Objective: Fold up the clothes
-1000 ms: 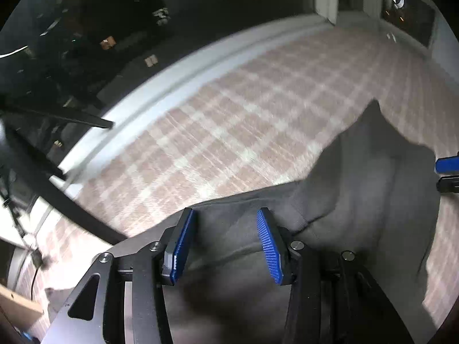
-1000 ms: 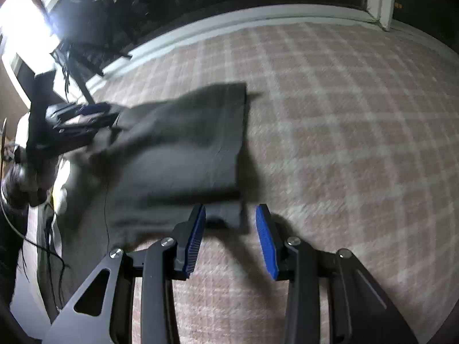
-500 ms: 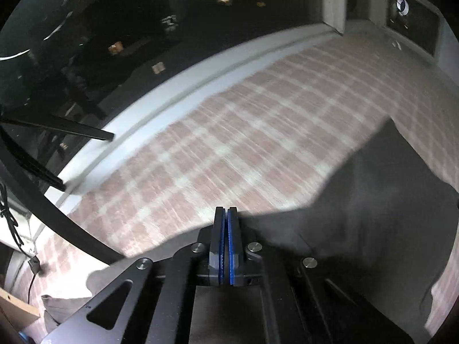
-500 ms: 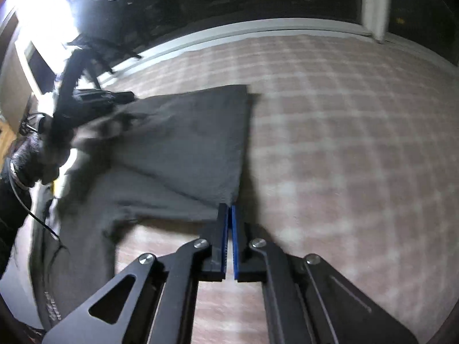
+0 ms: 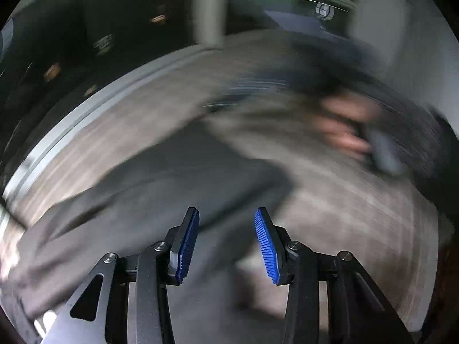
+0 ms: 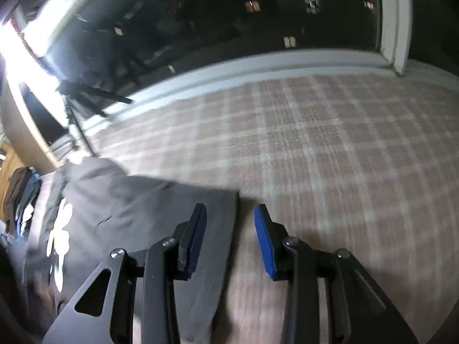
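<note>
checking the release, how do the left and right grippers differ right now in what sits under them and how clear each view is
The left gripper hangs over the dark grey garment; the right gripper straddles that garment's straight edge, one finger above cloth, the other above the plaid cover.
The left wrist view is heavily motion-blurred; the right wrist view is only mildly blurred.
Both are open with nothing between their blue pads.

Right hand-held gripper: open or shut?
Open. Right hand-held gripper: blue pads apart, nothing between them; the gray garment edge lies on the plaid cover below.
</note>
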